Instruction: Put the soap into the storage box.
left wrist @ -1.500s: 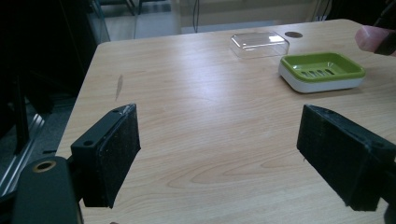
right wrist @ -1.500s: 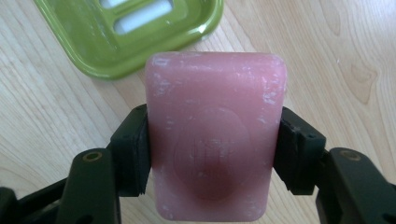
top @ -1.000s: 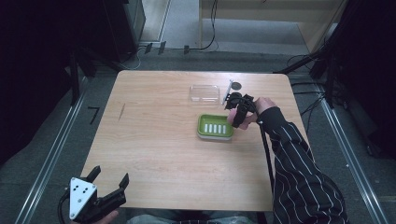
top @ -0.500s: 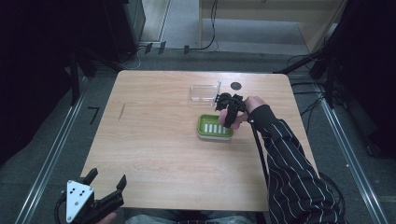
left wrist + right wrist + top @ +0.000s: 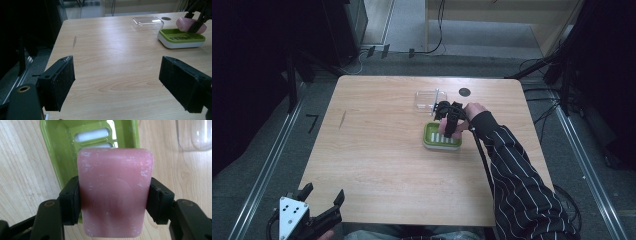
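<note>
Pink soap bar (image 5: 113, 195) lies lengthwise along the right claw (image 5: 113, 202), over green dish (image 5: 57, 152).

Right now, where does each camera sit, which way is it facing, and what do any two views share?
High view: above the person's side, looking forward and down on the table; striped sleeve, both tongs.
Left gripper view: on the left tongs, low, facing across the table; its two open jaws.
Right gripper view: on the right tongs, looking down; jaws clamping the pink soap.
Shared: all three show the green soap dish and the clear lid.
</note>
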### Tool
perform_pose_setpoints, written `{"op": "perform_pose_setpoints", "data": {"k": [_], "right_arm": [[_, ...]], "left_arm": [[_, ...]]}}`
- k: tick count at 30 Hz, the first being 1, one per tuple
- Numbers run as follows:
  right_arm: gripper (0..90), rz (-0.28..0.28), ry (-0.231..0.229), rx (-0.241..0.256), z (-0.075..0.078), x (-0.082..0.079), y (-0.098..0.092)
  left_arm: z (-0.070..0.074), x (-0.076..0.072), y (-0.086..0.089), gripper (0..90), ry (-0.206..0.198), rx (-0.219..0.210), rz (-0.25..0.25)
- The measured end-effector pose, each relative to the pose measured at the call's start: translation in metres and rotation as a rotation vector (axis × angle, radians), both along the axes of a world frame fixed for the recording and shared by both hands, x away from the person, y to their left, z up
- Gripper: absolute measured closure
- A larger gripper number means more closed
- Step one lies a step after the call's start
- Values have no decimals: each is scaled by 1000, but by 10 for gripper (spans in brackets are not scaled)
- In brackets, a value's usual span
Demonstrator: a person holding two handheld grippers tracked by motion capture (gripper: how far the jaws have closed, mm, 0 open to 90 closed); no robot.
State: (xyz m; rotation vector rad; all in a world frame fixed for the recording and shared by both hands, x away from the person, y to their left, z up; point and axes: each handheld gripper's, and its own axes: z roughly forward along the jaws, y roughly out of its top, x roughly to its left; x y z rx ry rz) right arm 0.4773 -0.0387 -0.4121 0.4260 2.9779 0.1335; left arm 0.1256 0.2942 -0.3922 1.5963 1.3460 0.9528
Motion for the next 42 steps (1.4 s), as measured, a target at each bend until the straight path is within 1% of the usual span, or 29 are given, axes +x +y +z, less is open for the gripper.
{"op": "perform_pose_setpoints", "data": {"k": [2,7,9,13,14,16,17,18,21,33,42], "right_arm": [[391,-1,6,-5,-1,0,3],[391,25,8,-6,-5,0,8],[391,18,11,-16,-6,-1,9],[391,35,12,-16,-11,0,13],[391,26,17,-20,-12,-1,14],[391,40,11,-29,-14,0,15],[390,38,19,-29,-15,0,16],[391,48,20,-30,-16,1,17],[391,41,23,-40,-19,1,17],[390,60,21,-35,-26,1,20],[390,55,20,-31,-28,0,20]], "left_arm": [[0,-1,1,138,0,1,2],[0,-2,1,138,-3,-1,7],[0,-2,1,137,-3,-1,8],[0,-3,1,138,-3,-3,11],[0,-3,1,138,-4,-3,11],[0,-3,1,138,-2,0,10],[0,-3,1,138,-2,0,9],[0,-3,1,138,-2,-1,10],[0,-3,2,137,-3,-3,12],[0,-3,1,138,-4,-4,12],[0,-3,1,137,0,2,10]]}}
